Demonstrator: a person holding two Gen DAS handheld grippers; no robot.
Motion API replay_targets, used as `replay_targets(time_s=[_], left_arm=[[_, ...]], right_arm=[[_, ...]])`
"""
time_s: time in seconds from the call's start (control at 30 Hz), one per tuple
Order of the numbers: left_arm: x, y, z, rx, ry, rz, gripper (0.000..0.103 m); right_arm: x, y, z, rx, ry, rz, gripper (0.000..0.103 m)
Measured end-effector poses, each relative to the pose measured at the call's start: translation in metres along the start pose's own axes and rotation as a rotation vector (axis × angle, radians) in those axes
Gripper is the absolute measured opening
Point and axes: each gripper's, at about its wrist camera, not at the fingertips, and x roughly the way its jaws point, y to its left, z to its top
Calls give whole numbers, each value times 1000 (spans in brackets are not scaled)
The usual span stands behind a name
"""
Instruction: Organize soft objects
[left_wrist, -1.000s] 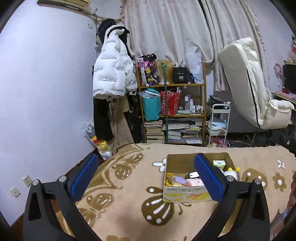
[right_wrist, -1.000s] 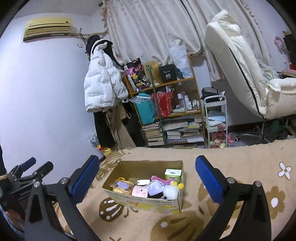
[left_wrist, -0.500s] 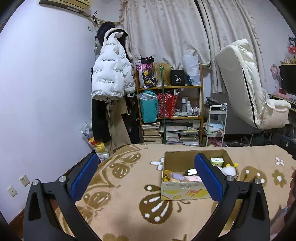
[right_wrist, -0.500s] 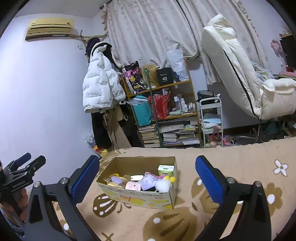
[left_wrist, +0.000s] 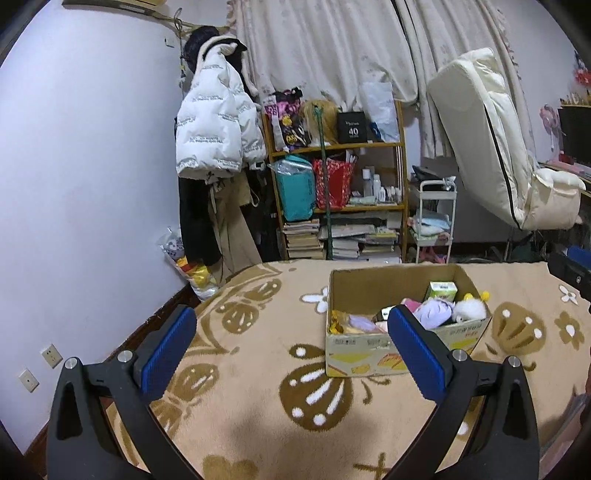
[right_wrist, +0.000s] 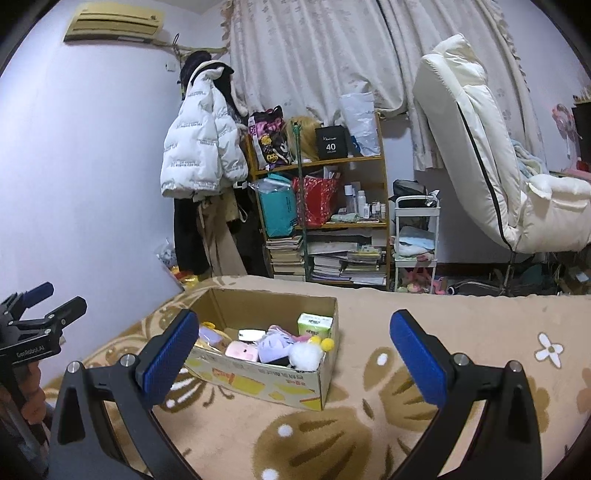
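Beige patterned blanket (left_wrist: 258, 369) under both my grippers, bookshelf (right_wrist: 325, 221) behind.
I hold the left gripper (left_wrist: 291, 350) and right gripper (right_wrist: 293, 350) with jaws wide apart, empty; the cardboard box (right_wrist: 266, 384) of plush toys (right_wrist: 275, 347) sits ahead on the blanket.

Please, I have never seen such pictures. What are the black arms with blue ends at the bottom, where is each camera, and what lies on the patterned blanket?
No robot here: a person holds one two-finger tool in each hand. Each picture comes from a camera on a tool, looking forward between its blue pads. One shows the left tool, the other the right tool. Both are open and hold nothing. On the beige blanket stands an open cardboard box with small soft toys, among them a purple plush and a white fluffy one.
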Motion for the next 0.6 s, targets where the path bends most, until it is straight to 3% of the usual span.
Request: replay_targets(time_s=[0.6], left_arm=[[11,-6,-11,7,41,-4,102]], right_arm=[[7,-4,-7,-4,6,-18,103]])
